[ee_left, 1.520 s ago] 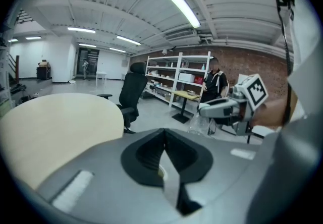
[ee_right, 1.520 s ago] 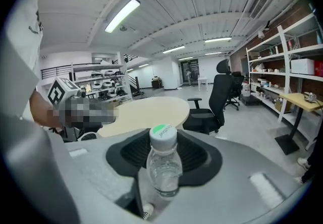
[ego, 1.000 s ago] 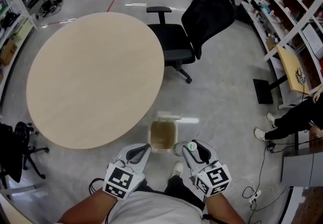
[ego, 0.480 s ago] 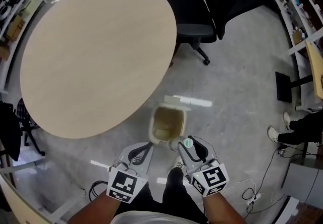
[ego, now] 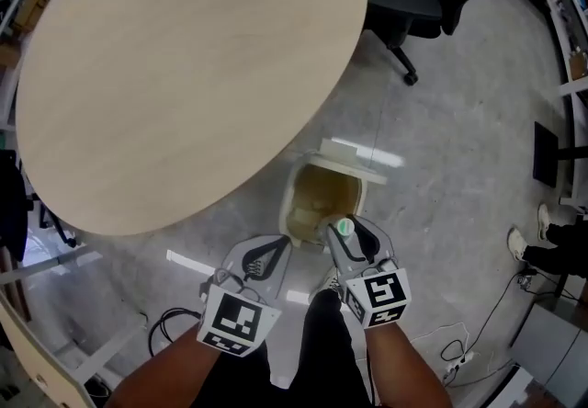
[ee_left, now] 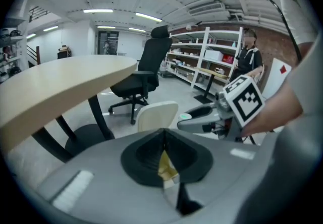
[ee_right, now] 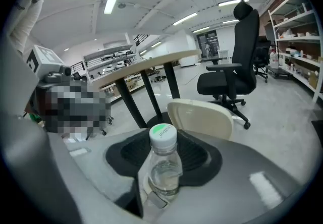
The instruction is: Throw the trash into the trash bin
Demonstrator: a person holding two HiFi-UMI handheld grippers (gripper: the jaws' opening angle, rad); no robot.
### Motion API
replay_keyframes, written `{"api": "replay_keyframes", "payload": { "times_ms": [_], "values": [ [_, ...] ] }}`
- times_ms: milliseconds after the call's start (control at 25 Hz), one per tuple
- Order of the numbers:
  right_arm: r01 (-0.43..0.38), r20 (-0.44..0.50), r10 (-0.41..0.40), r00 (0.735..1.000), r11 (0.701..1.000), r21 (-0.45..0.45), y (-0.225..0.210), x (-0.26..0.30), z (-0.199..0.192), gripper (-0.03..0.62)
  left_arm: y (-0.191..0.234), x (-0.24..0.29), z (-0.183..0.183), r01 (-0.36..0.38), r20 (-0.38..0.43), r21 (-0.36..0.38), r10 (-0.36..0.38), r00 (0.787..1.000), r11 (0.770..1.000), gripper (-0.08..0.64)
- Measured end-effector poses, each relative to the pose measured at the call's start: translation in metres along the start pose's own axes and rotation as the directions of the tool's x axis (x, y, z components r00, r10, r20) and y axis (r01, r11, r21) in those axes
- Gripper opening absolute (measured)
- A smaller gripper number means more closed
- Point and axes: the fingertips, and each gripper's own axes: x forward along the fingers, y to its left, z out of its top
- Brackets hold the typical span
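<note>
The right gripper has its fingers clamped on a clear bottle with a green cap. The left gripper has its fingers pinched on a small yellowish scrap. Both hang at the near rim of the open bin, which stands on the floor beside the round table.

Risks, as judged:
- Neither item looks fully over the opening, so a release here may land on the floor.
- The bottle may strike the rim and tip the light bin.
- The scrap may cling to a finger or drift aside.

Not made out:
- what the scrap is
- whether the bottle holds liquid
- the bottle's base, which is cut off
- the bin's dim inside
</note>
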Motion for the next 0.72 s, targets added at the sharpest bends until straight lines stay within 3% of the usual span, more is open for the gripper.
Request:
{"api": "replay_keyframes", "payload": {
  "times_ms": [160, 360, 720],
  "values": [
    [0.0, -0.078, -0.003, 0.997, 0.999, -0.036, -0.011, 0.037, -0.041, 0.16, 0.006, 0.021, -0.026, -0.017, -0.048, -0.048, 0.015, 0.999, 0.999, 0.008],
    [0.0, -0.179, -0.004, 0.984, 1.0, -0.018, -0.023, 0.067, -0.09, 0.16, 0.013, 0.042, -0.046, -0.017, -0.058, -0.087, 0.012, 0.998, 0.996, 0.008],
    [0.014, -0.262, -0.019, 0.965, 1.0, -0.023, -0.039, 0.103, -0.123, 0.16, 0.018, 0.067, -0.074, 0.003, -0.077, -0.136, -0.014, 0.997, 0.991, 0.008]
  ]
}}
